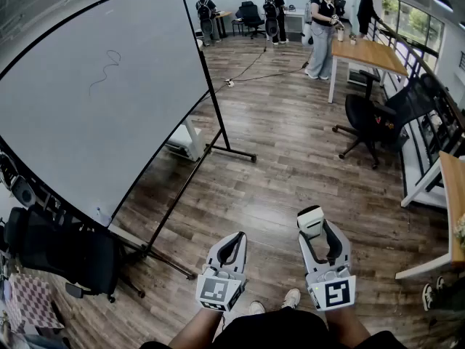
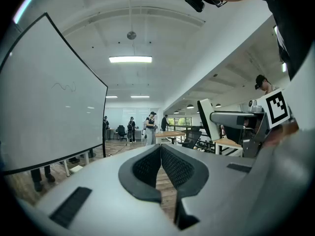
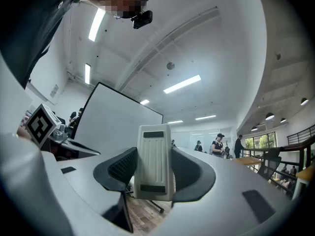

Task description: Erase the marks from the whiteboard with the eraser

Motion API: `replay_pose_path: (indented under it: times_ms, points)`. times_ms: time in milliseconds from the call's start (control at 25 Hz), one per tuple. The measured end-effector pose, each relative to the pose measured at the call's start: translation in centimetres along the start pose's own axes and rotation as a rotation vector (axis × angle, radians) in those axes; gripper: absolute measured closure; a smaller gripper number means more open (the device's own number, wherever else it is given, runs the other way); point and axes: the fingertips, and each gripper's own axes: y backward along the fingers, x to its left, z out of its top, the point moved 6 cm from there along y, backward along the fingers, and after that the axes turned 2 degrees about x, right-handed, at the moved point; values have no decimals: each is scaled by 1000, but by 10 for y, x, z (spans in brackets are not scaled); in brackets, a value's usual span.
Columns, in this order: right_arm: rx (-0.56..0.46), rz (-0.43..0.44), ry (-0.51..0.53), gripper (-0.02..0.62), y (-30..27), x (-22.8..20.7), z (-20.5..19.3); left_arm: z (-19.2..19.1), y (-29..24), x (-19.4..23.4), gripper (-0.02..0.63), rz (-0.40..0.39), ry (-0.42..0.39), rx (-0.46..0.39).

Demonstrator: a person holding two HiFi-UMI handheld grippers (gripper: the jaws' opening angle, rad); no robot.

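Note:
A large whiteboard [image 1: 94, 100] on a black wheeled stand fills the left of the head view, with a thin squiggly mark [image 1: 107, 67] near its upper middle. The board shows again in the left gripper view [image 2: 44, 102] and in the right gripper view [image 3: 115, 122]. My right gripper [image 1: 314, 224] is low in the head view, shut on a white eraser [image 1: 310, 220]; the eraser [image 3: 154, 162] stands upright between its jaws. My left gripper [image 1: 234, 244] is beside it, shut with nothing in it, its jaws meeting at their tips [image 2: 160, 147]. Both are well short of the board.
A wooden floor [image 1: 276, 166] lies between me and the board. Black office chairs stand at lower left [image 1: 62, 257] and at right [image 1: 367, 118]. Wooden tables [image 1: 367, 53] are at right. Several people [image 1: 321, 27] stand at the far end. A cable [image 1: 254, 75] runs across the floor.

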Motion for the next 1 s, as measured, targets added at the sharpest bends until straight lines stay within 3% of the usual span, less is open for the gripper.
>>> replay_pose_path:
  times_ms: [320, 560, 1000]
  points:
    - [-7, -11, 13, 353, -4, 32, 5, 1, 23, 19, 584, -25, 35, -51]
    - [-16, -41, -6, 351, -7, 44, 9, -8, 34, 39, 584, -26, 26, -39]
    - [-72, 12, -11, 351, -61, 26, 9, 1, -6, 66, 584, -9, 3, -78]
